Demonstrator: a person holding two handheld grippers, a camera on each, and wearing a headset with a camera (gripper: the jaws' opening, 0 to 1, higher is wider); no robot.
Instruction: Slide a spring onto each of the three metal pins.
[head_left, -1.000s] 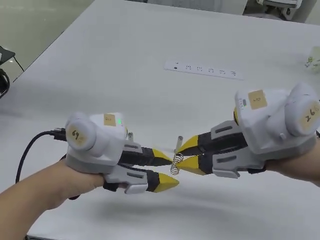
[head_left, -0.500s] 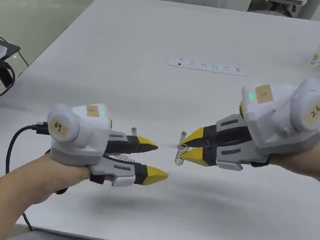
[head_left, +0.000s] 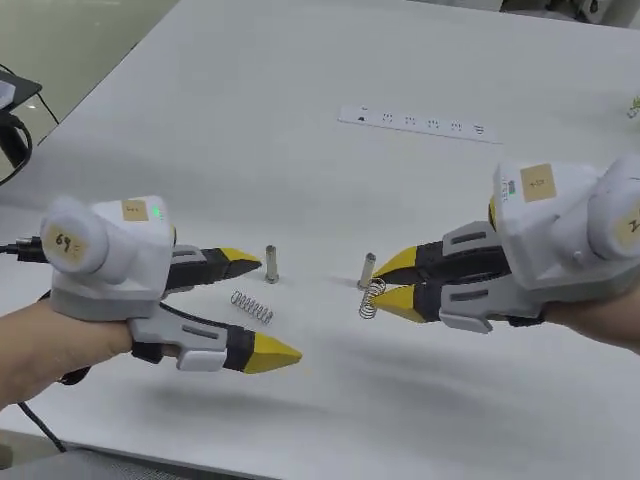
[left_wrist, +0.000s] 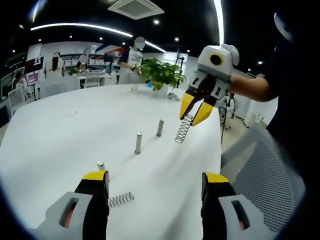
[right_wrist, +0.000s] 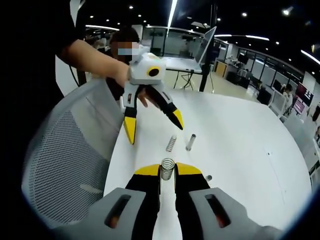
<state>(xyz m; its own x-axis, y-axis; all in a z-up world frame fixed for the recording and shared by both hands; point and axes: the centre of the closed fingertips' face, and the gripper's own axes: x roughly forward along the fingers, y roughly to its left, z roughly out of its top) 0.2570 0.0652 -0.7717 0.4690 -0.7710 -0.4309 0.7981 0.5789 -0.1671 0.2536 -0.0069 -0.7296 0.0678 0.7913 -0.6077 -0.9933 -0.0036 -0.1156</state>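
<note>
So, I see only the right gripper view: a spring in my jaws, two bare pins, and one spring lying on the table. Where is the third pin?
Observer: The left gripper view shows a third spring standing upright past the far bare pin. It seems to sit on a pin already, though the pin itself is too small to make out.
Operator: Good. And mine, how is it held?
Observer: The right gripper pinches the held spring by its top end. The rest hangs slanted below the tips.
</note>
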